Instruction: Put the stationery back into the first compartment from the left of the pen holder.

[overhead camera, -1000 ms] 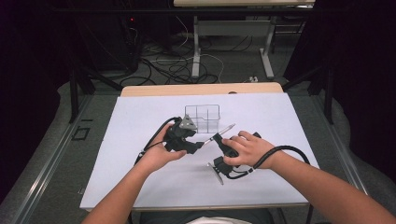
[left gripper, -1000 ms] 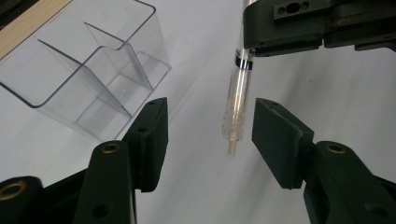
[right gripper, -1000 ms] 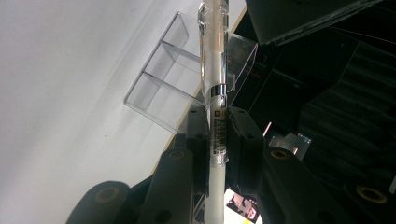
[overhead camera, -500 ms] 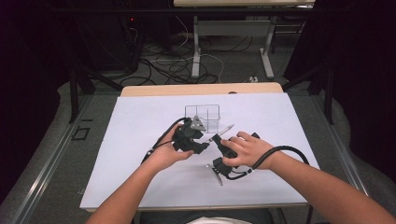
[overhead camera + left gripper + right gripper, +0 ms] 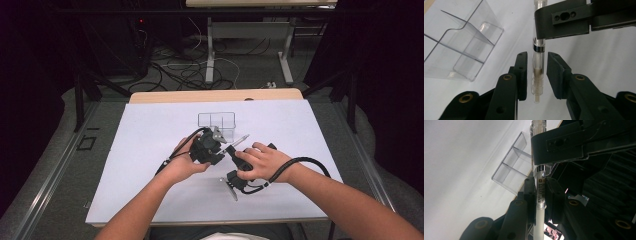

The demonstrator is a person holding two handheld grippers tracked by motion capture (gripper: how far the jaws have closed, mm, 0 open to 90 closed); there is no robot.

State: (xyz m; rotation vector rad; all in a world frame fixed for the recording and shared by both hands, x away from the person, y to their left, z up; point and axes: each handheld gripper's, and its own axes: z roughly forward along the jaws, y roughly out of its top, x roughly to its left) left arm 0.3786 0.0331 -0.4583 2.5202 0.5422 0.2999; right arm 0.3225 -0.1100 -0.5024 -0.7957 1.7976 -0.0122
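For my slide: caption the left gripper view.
Left gripper closing around a clear plastic pen that the right gripper holds, beside a clear divided plastic box.

The one piece of print sits on the clear pen — a small white label with dark characters running along the barrel, seen in the right gripper view between the black jaws. The characters are too small and blurred to read, so no word, brand or number can be made out. No readable print shows on the clear divided box at the far middle of the white table sheet — nor on the sheet.
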